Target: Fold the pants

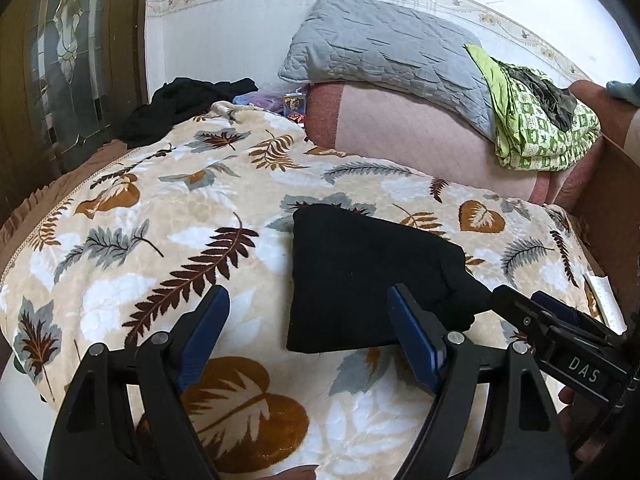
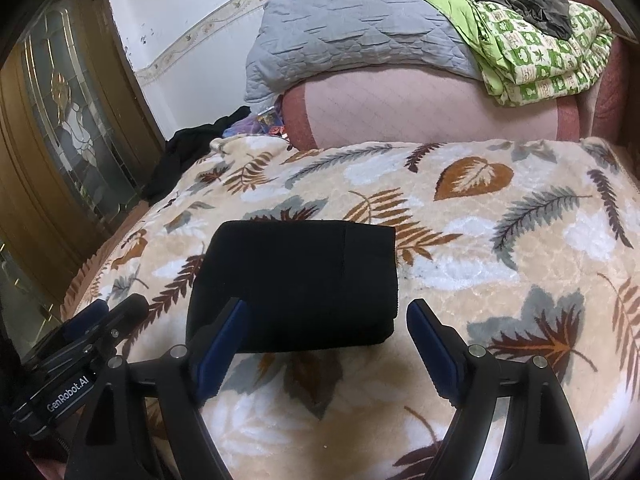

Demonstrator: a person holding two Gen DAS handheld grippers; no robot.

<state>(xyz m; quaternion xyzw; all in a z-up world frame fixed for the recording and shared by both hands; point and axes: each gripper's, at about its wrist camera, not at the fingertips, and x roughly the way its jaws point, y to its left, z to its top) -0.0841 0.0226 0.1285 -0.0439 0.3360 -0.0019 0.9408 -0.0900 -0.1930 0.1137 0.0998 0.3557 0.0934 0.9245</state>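
The black pants (image 1: 360,276) lie folded into a compact rectangle on the leaf-patterned blanket (image 1: 160,240). They also show in the right wrist view (image 2: 296,284). My left gripper (image 1: 308,300) is open and empty, just above the blanket at the bundle's near left edge. My right gripper (image 2: 328,314) is open and empty, hovering at the bundle's near edge. In the left wrist view the right gripper (image 1: 516,304) appears at the right, beside the bundle's corner. In the right wrist view the left gripper (image 2: 116,312) appears at the lower left.
A grey quilted pillow (image 1: 384,44) and a green patterned quilt (image 1: 532,120) lie on a pink cushion (image 1: 420,132) at the back. Dark clothes (image 1: 180,104) sit at the back left near a wooden glass door (image 1: 68,60). A cardboard box (image 1: 612,200) stands at the right.
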